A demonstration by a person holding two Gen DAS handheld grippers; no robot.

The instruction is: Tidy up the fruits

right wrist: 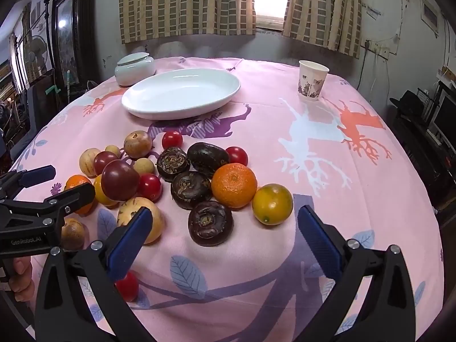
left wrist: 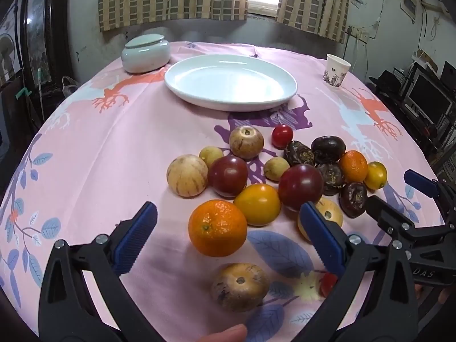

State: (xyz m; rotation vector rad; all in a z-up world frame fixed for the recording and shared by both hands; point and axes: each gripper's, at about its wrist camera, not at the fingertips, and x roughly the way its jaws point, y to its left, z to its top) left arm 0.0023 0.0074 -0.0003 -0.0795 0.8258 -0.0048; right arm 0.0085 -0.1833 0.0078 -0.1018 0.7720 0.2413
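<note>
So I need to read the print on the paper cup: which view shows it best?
The right wrist view: the paper cup appears larger and nearer centre, its printed band facing the camera. The left wrist view shows it smaller, toward the right edge.

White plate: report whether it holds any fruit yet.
Empty. The white plate shows only bare glaze; the fruits lie on the tablecloth.
</note>
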